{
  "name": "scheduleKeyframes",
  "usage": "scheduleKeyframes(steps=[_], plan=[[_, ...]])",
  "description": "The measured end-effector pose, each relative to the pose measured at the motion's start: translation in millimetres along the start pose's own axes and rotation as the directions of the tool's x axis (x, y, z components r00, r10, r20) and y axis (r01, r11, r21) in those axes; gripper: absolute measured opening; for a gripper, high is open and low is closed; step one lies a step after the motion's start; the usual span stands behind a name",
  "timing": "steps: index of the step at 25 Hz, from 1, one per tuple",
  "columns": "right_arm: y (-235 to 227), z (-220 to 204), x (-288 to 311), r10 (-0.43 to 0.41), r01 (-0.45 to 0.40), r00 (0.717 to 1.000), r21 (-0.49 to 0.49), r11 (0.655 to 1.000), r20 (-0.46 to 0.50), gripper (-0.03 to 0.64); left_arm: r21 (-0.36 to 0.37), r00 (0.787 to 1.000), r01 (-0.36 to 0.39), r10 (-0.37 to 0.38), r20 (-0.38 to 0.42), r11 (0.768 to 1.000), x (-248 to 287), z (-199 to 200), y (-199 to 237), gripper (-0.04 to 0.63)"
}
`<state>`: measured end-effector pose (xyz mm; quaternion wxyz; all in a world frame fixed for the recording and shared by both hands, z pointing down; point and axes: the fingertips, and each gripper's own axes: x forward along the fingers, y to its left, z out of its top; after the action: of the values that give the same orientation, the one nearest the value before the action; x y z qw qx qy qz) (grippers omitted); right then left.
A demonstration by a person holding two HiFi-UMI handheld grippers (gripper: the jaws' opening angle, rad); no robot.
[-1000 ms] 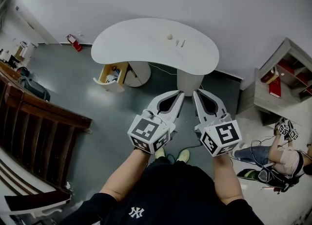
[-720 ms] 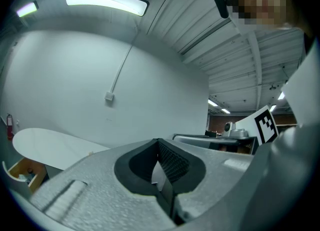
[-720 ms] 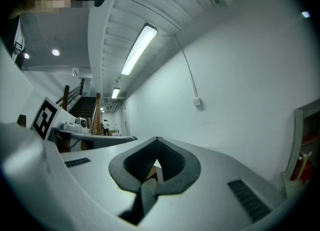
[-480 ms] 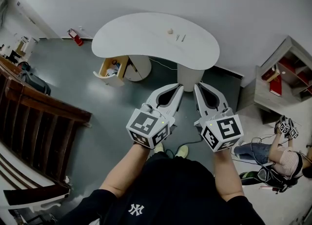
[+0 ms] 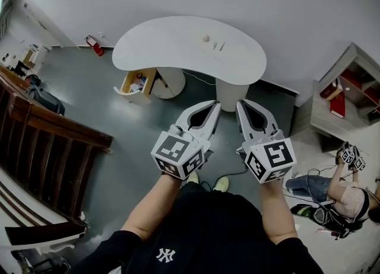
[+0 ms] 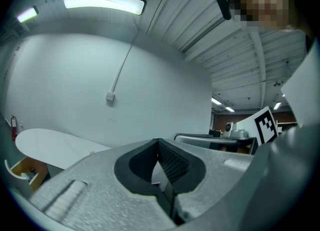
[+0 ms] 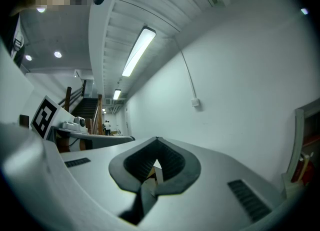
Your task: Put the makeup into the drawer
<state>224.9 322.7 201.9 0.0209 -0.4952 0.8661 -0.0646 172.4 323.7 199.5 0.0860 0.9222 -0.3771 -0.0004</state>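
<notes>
Jaws closed and empty on left gripper [image 5: 214, 107] and right gripper [image 5: 242, 105], well short of the desk [image 5: 160, 53] — makeup sticks [image 5: 220, 45] straight ahead on its right half, drawer [image 5: 135, 84] under its left end.

The makeup [image 5: 206, 38] is a small pale round piece and two thin sticks [image 5: 220, 45], lying close together on the white table [image 5: 160, 50], well ahead of both pairs of jaws. The wood-coloured drawer [image 5: 137, 84] stands pulled open, with small items inside. It is ahead and to the left of the jaws of the left gripper [image 5: 212, 105].
</notes>
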Motion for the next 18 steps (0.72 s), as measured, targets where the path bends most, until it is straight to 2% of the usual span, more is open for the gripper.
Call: scheduleKeyframes(steps=[7,18], plan=[[-9,-3,1,0.011,-0.011,1.000,0.003,1.000,-0.007,0.015,0.003,1.000,-0.010,0.010,-0.007,1.000,10,-3,-3,0.010],[-35,-5,19,-0.018,0.018,1.000,0.001,1.000,-0.020,0.015,0.006,1.000,0.024,-0.024,-0.011,1.000,41,-4,7,0.010]])
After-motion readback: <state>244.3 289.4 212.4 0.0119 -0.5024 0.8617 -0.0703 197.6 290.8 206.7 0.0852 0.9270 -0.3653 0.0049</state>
